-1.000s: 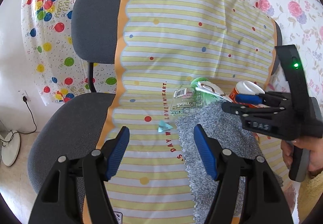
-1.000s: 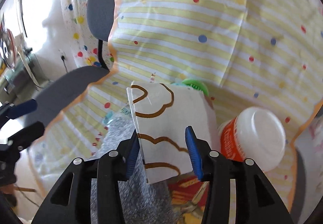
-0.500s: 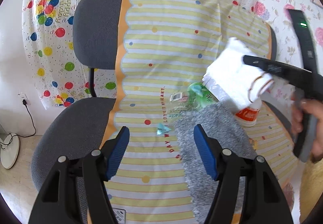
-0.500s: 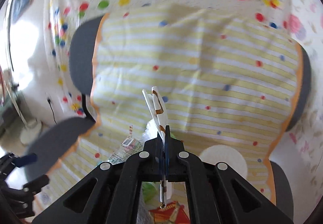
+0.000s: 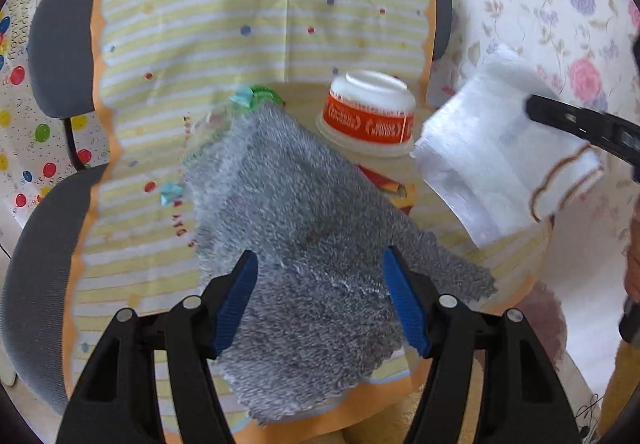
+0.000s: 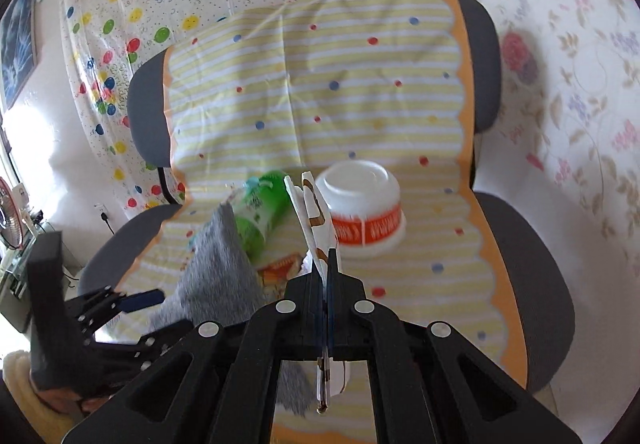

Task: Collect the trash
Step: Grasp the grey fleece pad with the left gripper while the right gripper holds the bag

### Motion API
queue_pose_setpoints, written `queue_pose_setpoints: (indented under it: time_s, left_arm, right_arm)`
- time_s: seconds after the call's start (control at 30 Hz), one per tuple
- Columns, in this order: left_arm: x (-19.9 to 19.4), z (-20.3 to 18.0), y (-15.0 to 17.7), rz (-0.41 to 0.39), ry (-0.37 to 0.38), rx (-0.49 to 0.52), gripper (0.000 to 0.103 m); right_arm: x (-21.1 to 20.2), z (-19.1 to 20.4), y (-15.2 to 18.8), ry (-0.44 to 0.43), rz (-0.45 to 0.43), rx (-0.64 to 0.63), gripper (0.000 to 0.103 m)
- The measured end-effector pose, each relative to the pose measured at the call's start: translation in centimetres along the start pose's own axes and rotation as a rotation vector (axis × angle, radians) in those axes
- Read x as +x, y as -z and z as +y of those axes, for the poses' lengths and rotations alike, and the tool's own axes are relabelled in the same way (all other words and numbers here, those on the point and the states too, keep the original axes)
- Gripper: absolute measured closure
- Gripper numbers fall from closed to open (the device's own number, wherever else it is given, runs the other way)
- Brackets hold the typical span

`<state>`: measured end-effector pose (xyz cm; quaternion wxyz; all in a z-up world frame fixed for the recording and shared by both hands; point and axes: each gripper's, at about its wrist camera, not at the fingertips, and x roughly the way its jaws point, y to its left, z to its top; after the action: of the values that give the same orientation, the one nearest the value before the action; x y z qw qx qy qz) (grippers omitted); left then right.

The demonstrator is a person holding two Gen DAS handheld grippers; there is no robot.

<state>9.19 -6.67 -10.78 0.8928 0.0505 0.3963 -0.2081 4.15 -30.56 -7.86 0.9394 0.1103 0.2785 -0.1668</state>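
Observation:
My right gripper [image 6: 325,264] is shut on a white paper bag with brown scroll lines [image 6: 314,211], held edge-on above the chair seat; the bag also shows at the right of the left wrist view [image 5: 492,159]. My left gripper [image 5: 316,284] is open and empty, its blue pads either side of a grey fuzzy cloth [image 5: 312,240]. An upturned white and orange cup [image 5: 368,111] stands on the seat. A green plastic bottle [image 6: 260,219] lies partly under the cloth. A red and yellow wrapper [image 5: 384,183] lies between cloth and cup.
The trash lies on a grey office chair [image 6: 520,252] draped with a yellow striped sheet [image 5: 200,43]. Small teal paper scraps [image 5: 170,195] lie on the sheet. Balloon-print and floral sheets [image 6: 580,63] hang behind. A fan [image 6: 12,219] stands at far left.
My right gripper closed on the paper bag, lifted it off the seat and carried it right. My left gripper moved right and forward over the grey cloth, staying open.

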Motion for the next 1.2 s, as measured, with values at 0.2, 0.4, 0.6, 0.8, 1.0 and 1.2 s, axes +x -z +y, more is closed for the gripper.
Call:
queue_pose_setpoints:
  time_s: [0.2, 0.4, 0.6, 0.8, 1.0, 1.2]
  left_arm:
    - [1.6, 0.1, -0.1, 0.025, -0.014, 0.007, 0.099]
    - [-2.6, 0.3, -3.4, -0.144, -0.041, -0.009, 0.102]
    - [-9.8, 0.4, -7.6, -0.337, -0.031, -0.025, 0.102]
    - [-8.9, 0.8, -7.8, -0.234, -0.043, -0.05, 0.101]
    - [-1.2, 3.3, -2.0, 0.063, -0.102, -0.12, 0.096]
    - [1.8, 3.8, -0.6, 0.095, -0.098, -0.114, 0.033]
  right_arm:
    - [-0.9, -0.6, 2.1, -0.001, 0.008, 0.019, 0.102]
    - [-1.4, -1.5, 2.0, -0.012, -0.012, 0.044, 0.102]
    - [-2.9, -2.1, 1.5, -0.024, -0.059, 0.06, 0.102]
    - [-3.4, -2.3, 1.8, -0.026, -0.063, 0.066, 0.102]
    - [-2.7, -1.9, 2.5, -0.029, -0.031, 0.061, 0.102]
    - [-2.2, -1.1, 2.3, -0.034, -0.022, 0.044, 0.102]
